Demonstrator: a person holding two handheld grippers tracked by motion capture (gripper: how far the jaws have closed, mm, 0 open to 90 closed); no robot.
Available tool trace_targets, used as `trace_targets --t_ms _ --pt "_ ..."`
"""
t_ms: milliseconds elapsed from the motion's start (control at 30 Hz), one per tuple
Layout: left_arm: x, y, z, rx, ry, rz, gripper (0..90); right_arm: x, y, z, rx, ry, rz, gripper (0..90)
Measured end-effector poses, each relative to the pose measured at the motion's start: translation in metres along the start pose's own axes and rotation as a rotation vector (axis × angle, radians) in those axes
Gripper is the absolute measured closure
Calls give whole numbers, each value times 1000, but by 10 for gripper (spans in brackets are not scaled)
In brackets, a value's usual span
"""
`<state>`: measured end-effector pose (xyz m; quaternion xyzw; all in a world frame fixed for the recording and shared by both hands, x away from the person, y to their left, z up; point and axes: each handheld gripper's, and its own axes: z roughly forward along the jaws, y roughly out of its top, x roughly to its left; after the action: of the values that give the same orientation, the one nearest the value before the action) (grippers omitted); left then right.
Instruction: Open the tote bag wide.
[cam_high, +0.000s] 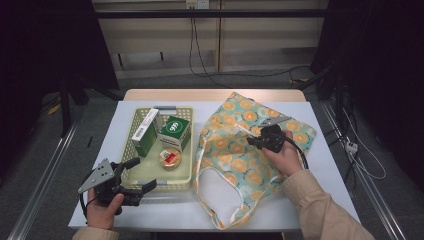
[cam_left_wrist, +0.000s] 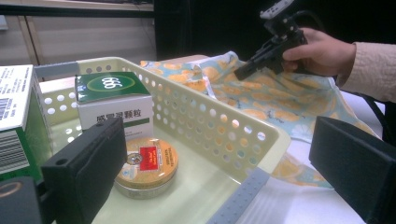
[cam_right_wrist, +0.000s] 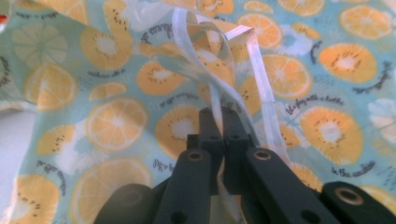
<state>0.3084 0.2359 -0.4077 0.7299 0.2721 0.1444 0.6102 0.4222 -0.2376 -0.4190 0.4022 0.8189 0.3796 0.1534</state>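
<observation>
item: cloth tote bag (cam_high: 250, 145), teal print with orange citrus slices, pale ribbon-like handle (cam_right_wrist: 219, 70).
location: spread on the table (cam_high: 320, 165); one handle strap runs up into and between the jaws of the right gripper (cam_right_wrist: 218, 122), the bag body lying beyond and below them. in the high view the right gripper (cam_high: 256, 141) sits over the middle of the bag.
jaw state, right: clenched, pinching the handle strap.
jaw state, left: left gripper (cam_high: 145, 175) spread wide, nothing between the jaws; its jaws straddle the near corner of the basket (cam_left_wrist: 224, 135), which holds a round tin (cam_left_wrist: 147, 163) and two boxes.
handling, judged: light, limp, thin fabric; it will sag and fold rather than keep shape, so lifting by one strap likely raises one side of the mouth only. the strap looks smooth and narrow and may slide through the pads. not fragile.
where to take hold, judged: the handles or the hem at the mouth; a second grip on the opposite edge would hold it open.
</observation>
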Motion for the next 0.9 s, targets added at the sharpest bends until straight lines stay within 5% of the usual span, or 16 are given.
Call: trace_targets --t_ms 900 --pt "6 38 12 17 -12 -17 36 -6 40 -40 -53 -70 -43 900"
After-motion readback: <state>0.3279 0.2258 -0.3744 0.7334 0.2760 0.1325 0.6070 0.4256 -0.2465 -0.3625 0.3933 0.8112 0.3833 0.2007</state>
